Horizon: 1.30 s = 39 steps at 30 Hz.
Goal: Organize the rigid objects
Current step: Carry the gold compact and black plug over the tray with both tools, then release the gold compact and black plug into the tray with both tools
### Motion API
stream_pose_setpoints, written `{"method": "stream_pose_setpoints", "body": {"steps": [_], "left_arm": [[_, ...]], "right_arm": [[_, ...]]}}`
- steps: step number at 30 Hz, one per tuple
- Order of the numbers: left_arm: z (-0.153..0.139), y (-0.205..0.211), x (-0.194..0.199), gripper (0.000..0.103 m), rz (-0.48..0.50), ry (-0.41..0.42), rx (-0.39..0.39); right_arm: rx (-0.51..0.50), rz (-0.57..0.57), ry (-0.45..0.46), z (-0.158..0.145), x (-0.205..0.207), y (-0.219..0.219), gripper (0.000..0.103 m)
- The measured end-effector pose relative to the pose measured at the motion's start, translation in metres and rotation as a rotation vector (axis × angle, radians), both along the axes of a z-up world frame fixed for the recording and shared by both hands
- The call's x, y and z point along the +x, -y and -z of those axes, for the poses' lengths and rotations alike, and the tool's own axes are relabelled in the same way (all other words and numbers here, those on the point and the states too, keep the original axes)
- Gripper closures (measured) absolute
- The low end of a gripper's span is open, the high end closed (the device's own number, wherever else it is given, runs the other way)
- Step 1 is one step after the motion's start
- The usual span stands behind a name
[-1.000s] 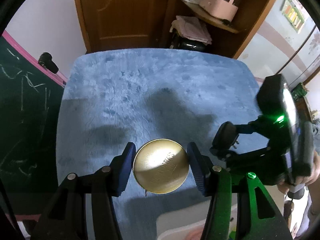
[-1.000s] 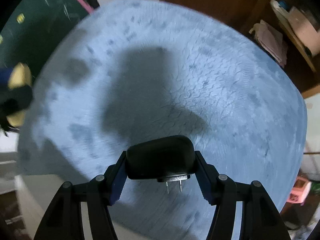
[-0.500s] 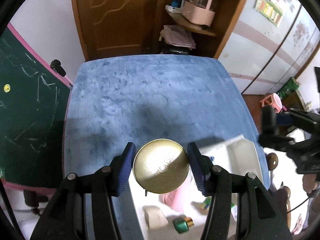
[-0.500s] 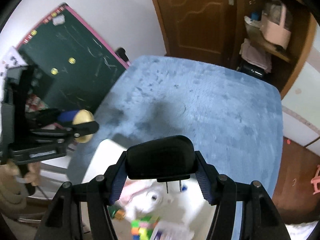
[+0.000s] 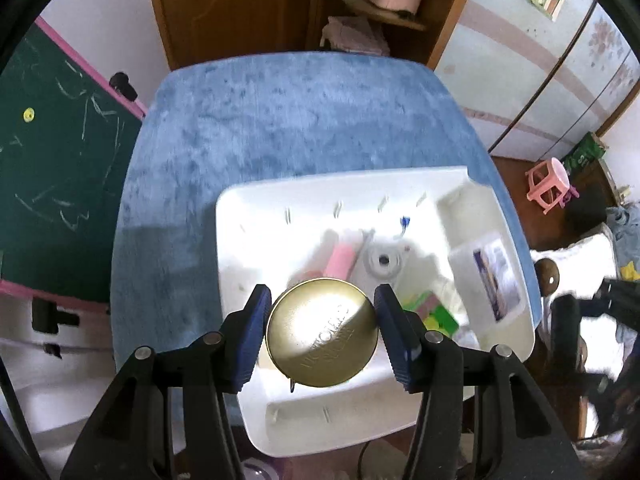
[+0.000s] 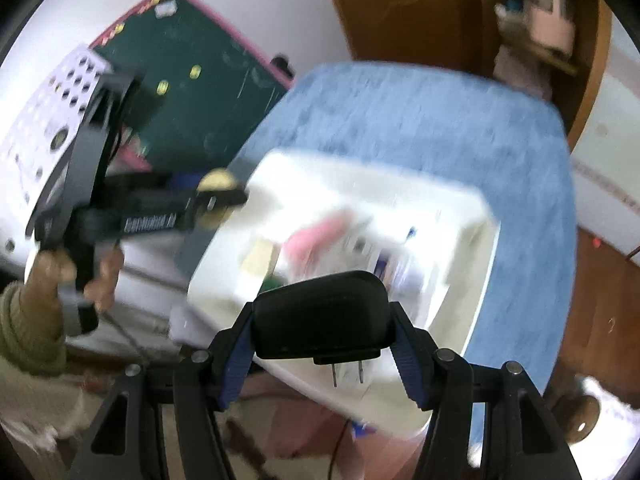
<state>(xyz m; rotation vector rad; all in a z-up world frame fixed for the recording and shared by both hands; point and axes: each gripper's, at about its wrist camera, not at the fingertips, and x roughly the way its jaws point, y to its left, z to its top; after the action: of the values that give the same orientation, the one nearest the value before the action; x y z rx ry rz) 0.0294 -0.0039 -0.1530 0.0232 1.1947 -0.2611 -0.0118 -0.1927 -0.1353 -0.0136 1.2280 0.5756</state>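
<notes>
In the left wrist view, the left gripper (image 5: 322, 338) was closed on a round gold tin (image 5: 322, 332), one pad on each side. It held the tin above the white bin (image 5: 240, 216). The bin sat on the blue table (image 5: 280, 120) and already had small things in it.

In the blurry right wrist view, the right gripper (image 6: 324, 332) was closed on a black plug (image 6: 322, 324) over the same white bin (image 6: 472, 208). Both things were not yet dropped in, so that was left to do.

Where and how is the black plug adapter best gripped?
Across the two short ends of the black plug adapter, as the right gripper holds it now: pads on the smooth rounded body, coming from the side opposite the prongs, which stay clear of the pads.
</notes>
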Motion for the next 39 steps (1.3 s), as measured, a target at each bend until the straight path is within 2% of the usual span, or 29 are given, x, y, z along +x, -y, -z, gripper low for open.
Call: {"method": "stream_pose_setpoints", "body": {"steps": [4, 8, 17, 27, 32, 39], "left_arm": [[0.012, 0.003, -0.014, 0.046, -0.007, -0.022, -0.004], [0.021, 0.006, -0.022, 0.046, -0.007, -0.033, -0.004], [0.039, 0.005, -0.017, 0.046, -0.03, -0.05, 0.0], [0.068, -0.007, 0.009, 0.046, -0.078, -0.083, 0.019], [0.079, -0.009, 0.022, 0.046, -0.077, -0.097, 0.036], [0.096, -0.007, 0.031, 0.045, -0.047, -0.141, 0.048]], "right_arm": [[-0.017, -0.032, -0.073, 0.025, -0.03, -0.004, 0.04], [-0.046, -0.017, -0.109, 0.045, -0.036, -0.002, 0.04], [-0.107, 0.042, -0.039, 0.061, -0.001, 0.004, 0.04], [-0.171, 0.028, 0.011, 0.08, 0.052, -0.028, 0.04], [-0.18, 0.064, 0.0, 0.094, 0.079, -0.035, 0.04], [-0.189, 0.15, -0.07, 0.118, 0.12, -0.028, 0.04]]}}
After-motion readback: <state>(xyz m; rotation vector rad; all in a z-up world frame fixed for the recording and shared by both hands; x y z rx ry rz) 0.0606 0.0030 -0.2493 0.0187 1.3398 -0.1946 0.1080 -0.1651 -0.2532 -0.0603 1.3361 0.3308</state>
